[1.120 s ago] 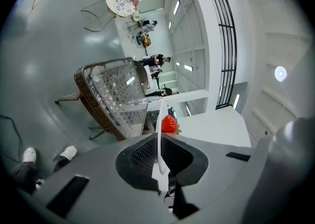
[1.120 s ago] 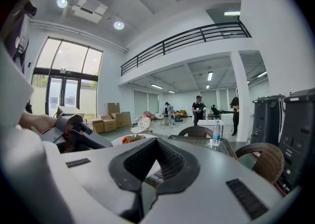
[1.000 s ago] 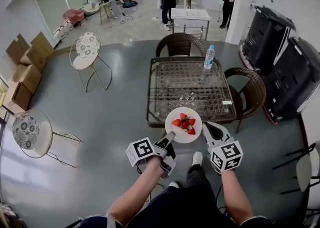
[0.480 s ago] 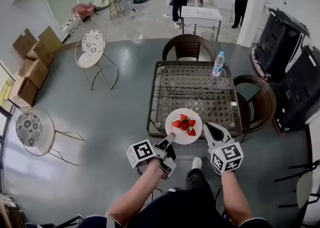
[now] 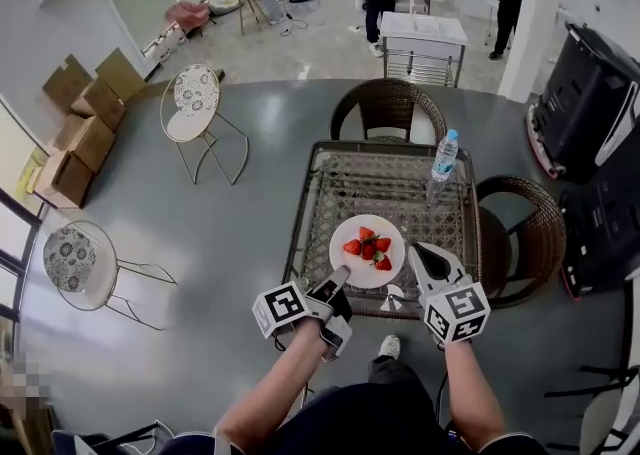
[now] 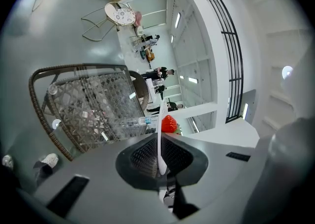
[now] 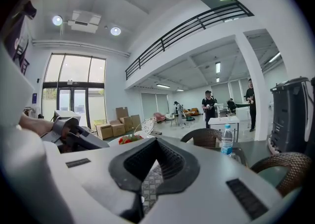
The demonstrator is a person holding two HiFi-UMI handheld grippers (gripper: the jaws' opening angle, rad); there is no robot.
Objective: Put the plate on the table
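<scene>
One plate (image 5: pixel 367 251) (in left gripper (image 5: pixel 339 280)), now farther over table (image 5: pixel 345 178)

My head camera looks steeply down on the square glass-topped wicker table (image 5: pixel 340 183) and both grippers near me. The left gripper (image 5: pixel 338 281) camera, rolled sideways, peers close along its jaws toward the far hall. The right gripper (image 5: pixel 425 261) camera sits upright, facing likewise. All three share the white round plate of strawberries (image 5: pixel 365 274) and the clear plastic water bottle (image 5: pixel 444 155).
</scene>
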